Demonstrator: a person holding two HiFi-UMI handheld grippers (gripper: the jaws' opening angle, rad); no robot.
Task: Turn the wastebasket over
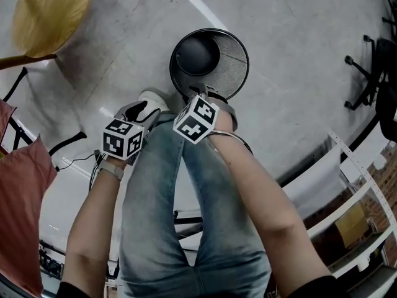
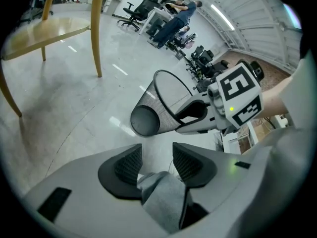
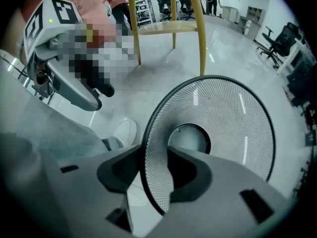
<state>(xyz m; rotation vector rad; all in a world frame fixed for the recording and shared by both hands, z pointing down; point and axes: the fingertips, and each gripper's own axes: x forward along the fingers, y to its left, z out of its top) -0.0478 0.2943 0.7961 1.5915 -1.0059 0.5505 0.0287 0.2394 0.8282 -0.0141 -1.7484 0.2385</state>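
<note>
The black mesh wastebasket [image 1: 209,64] stands upright on the grey floor with its mouth up and its solid round bottom showing inside. My right gripper [image 1: 201,95] points down at the near rim. In the right gripper view its jaws straddle the basket [image 3: 218,128] wall, the mesh runs between the pads, and gaps show on both sides, so the right gripper [image 3: 153,175] is open. My left gripper [image 1: 141,109] hangs left of the basket, above a white shoe [image 1: 155,98]. The left gripper [image 2: 156,160] is open, with only jeans cloth behind its jaws; from there the basket [image 2: 158,108] lies ahead.
A wooden chair [image 1: 49,11] stands at the far left. A black office chair [image 1: 372,73] is at the right edge, with a white desk frame [image 1: 353,185] below it. Red cloth [image 1: 18,185] and a floor cable [image 1: 68,144] lie left. My jeans leg [image 1: 167,216] fills the centre.
</note>
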